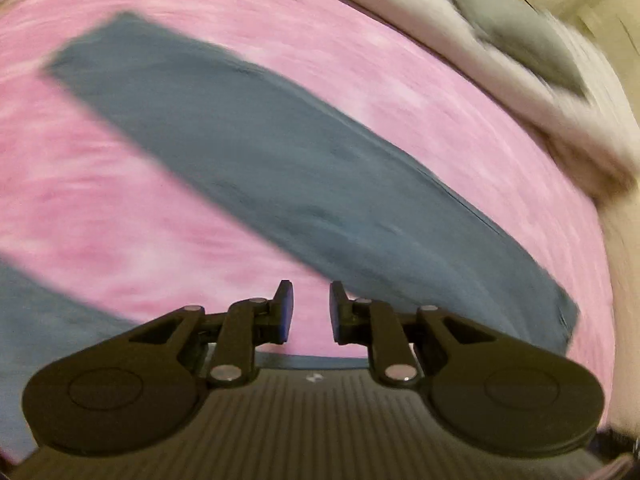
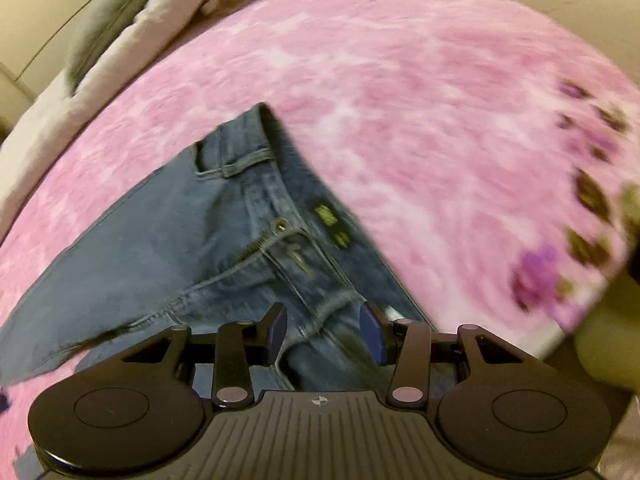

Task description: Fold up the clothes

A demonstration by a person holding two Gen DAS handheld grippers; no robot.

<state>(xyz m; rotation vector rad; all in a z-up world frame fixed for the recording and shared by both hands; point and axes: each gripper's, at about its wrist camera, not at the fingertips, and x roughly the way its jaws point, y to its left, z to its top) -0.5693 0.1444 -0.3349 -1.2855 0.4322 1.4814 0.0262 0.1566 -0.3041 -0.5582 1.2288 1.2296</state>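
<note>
The jeans (image 2: 208,240) lie spread on the pink blanket (image 2: 400,100) of a bed. In the right wrist view the waistband, zip and button fill the lower centre of the frame; in the left wrist view one long leg (image 1: 280,168) runs from the upper left to the lower right, and a second patch of denim shows at the lower left edge. Both tools are empty. The left tool (image 1: 310,312) hovers over bare blanket at the bottom centre with its jaws a little apart and nothing between them, while the right tool (image 2: 324,334) hangs above the waist with its jaws wider, no cloth pinched. Both views are smeared, so fine creases cannot be read. The step in hand looks like taking a fresh hold for a fold. To do it well, the right tool should bite the waistband through all its layers near the edge, not the fly alone, and the left tool should take the leg at a matching edge, so the cloth lifts evenly and the seams line up. Pillows (image 1: 520,40) lie at the upper right, well apart from the jeans.
</note>
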